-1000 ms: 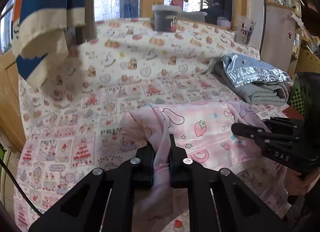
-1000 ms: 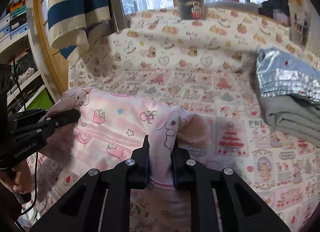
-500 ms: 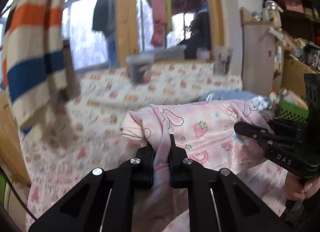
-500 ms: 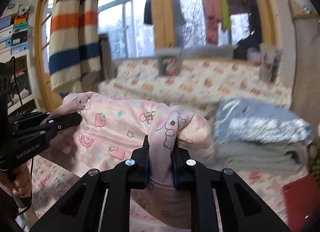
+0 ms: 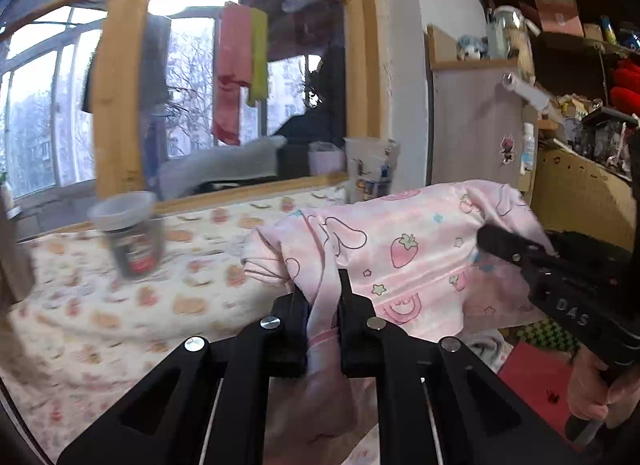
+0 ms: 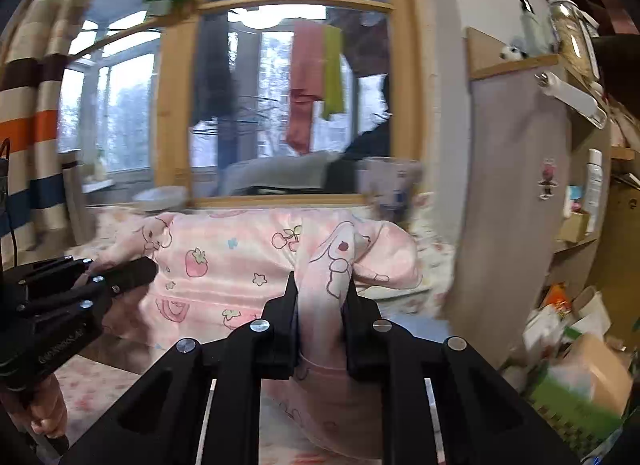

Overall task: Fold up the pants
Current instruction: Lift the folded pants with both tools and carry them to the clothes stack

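While the pink printed pants [image 5: 404, 249] hang stretched in the air above the patterned bed cover [image 5: 120, 305], the left gripper [image 5: 323, 297] is clenched on one bunched end and the right gripper [image 6: 320, 297] is clenched on the other. A dark cup [image 5: 132, 237] stands on the cover near the window ledge.

Cup [image 5: 130, 239] and shelves [image 5: 576, 113] flank open bedspread [image 5: 120, 317]

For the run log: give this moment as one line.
left gripper: shut on pants | right gripper: shut on pants | pants: stretched between both, above bed
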